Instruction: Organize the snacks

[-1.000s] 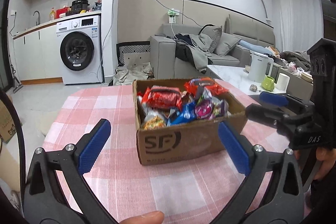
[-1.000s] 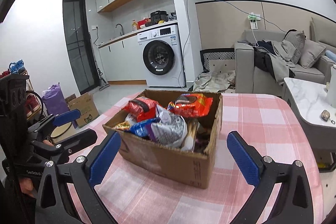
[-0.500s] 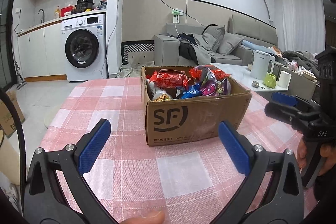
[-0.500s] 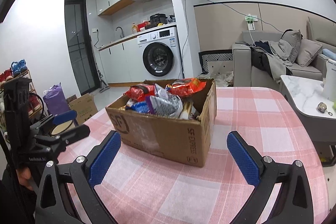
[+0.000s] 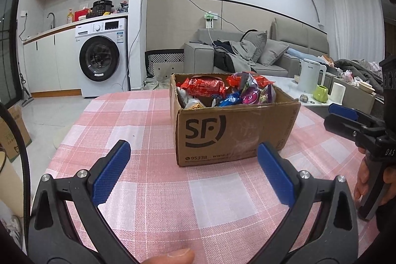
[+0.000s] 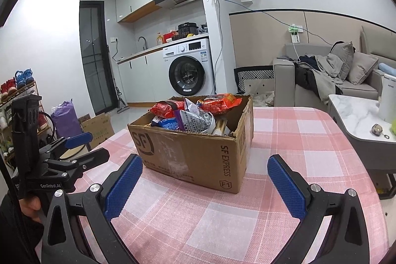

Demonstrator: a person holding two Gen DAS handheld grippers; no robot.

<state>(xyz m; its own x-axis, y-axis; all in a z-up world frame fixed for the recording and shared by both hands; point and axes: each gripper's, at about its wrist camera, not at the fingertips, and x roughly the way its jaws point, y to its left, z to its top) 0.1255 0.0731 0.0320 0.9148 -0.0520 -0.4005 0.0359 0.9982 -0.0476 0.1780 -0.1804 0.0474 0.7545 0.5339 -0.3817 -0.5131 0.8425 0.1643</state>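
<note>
Brown cardboard box mid-worktop, heaped with crinkly foil snack packets: light, soft, slippery, crushable. Best pinched at a sealed edge, gently. Left tool and right tool both gaping wide, empty, near side.

Pink-and-white checked tablecloth: broad plaid, woven texture. Brown corrugated cardboard box: black SF logo, black print along lower edge. Red foil snack packet with pale lettering; blue snack wrapper; purple-magenta snack wrapper; silver-grey printed snack bag; orange-red snack packet. Left gripper: black frame, blue textured pads, silver screws. Right gripper: same black and blue. White front-loading washing machine, black door ring. Grey fabric sofa. Lime-green cup.
</note>
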